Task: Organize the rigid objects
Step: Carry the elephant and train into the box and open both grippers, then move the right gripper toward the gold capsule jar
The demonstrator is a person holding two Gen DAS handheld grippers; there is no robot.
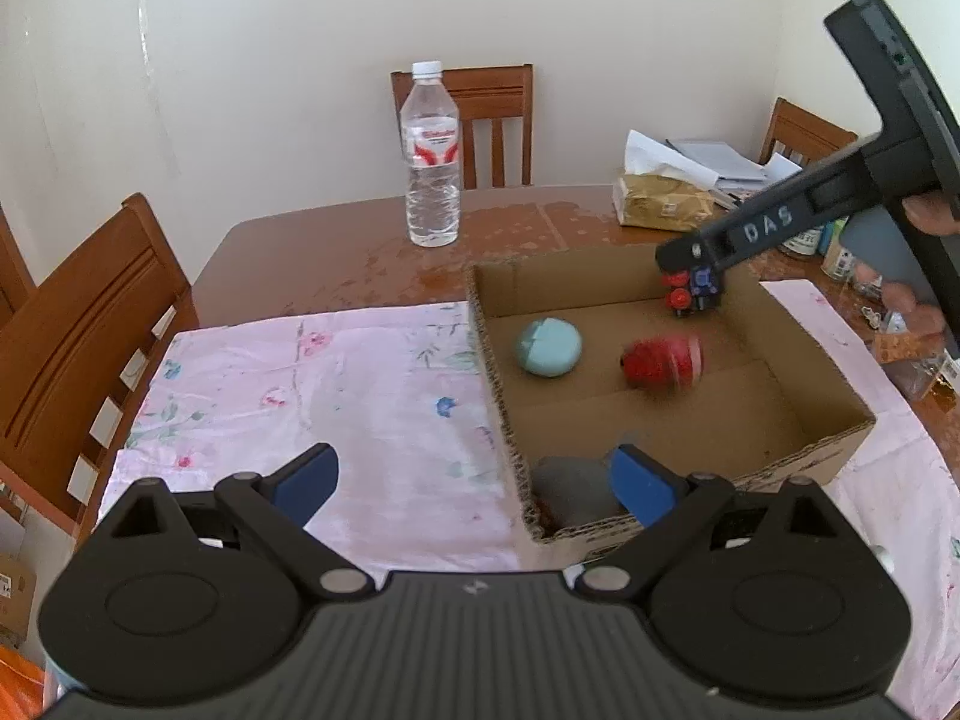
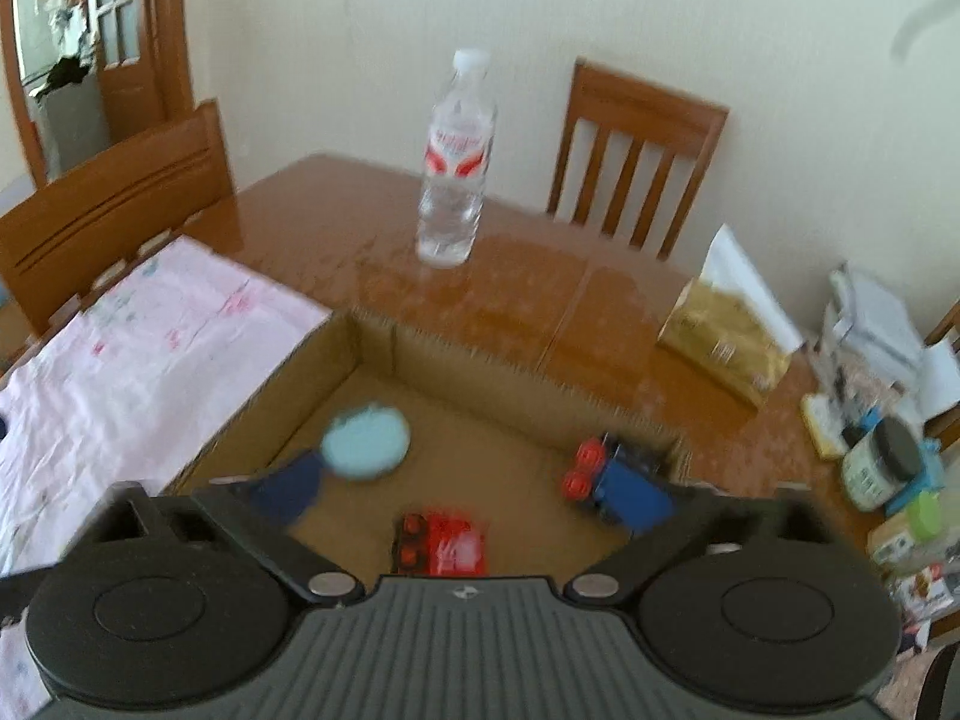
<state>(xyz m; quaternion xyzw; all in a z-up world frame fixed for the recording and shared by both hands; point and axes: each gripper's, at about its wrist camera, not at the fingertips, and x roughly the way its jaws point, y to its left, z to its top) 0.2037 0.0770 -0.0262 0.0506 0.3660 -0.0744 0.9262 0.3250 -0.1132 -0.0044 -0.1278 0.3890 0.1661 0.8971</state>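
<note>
The cardboard box (image 1: 660,384) is being viewed from above its near left corner by the left wrist camera, and from close above its right side by the right. Box (image 2: 480,420), water bottle (image 1: 432,162) (image 2: 456,168) and bench (image 1: 336,264) (image 2: 540,294) are being shared.

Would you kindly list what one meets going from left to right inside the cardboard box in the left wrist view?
Light blue round object → red toy → small red-and-blue toy vehicle, which sits in the far right corner beneath the right gripper.
</note>
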